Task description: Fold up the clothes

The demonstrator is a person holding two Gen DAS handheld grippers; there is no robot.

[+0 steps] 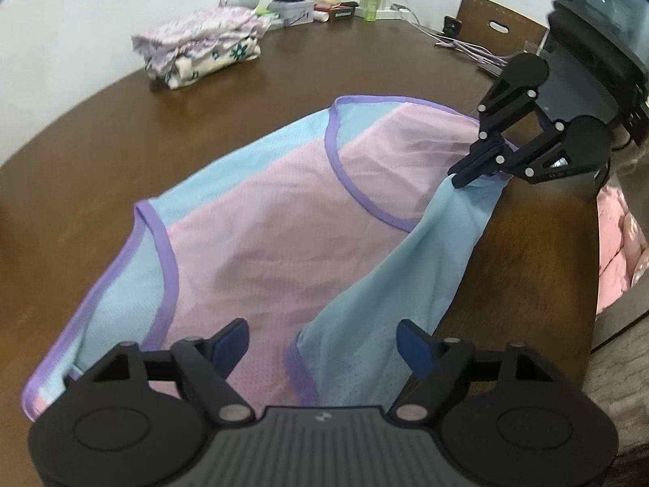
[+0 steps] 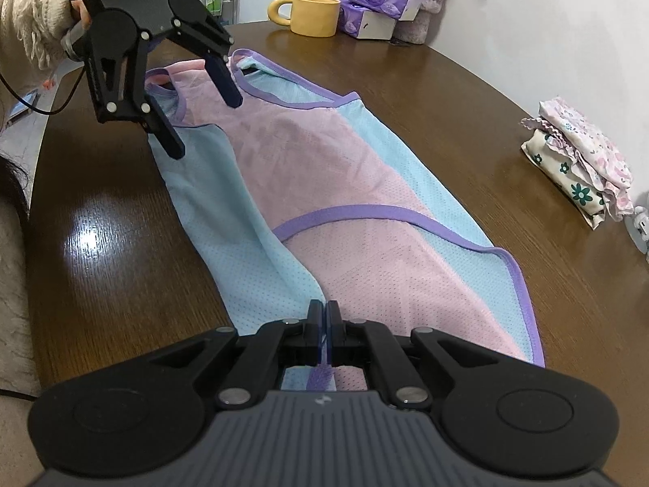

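Right gripper (image 2: 323, 324): jaws fully closed, pinching the vest (image 2: 324, 186) at its purple-trimmed edge. Left gripper (image 2: 203, 121): jaws wide apart above the vest's far end, nothing between them. The vest, pink and blue mesh, lies spread along the table (image 2: 121, 219), one side folded inward. Folded clothes (image 2: 584, 162) sit well apart.

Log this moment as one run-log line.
step: folding | garment: pink and blue vest flat on table | left hand-held gripper: open, above vest | right hand-held gripper: shut on vest edge
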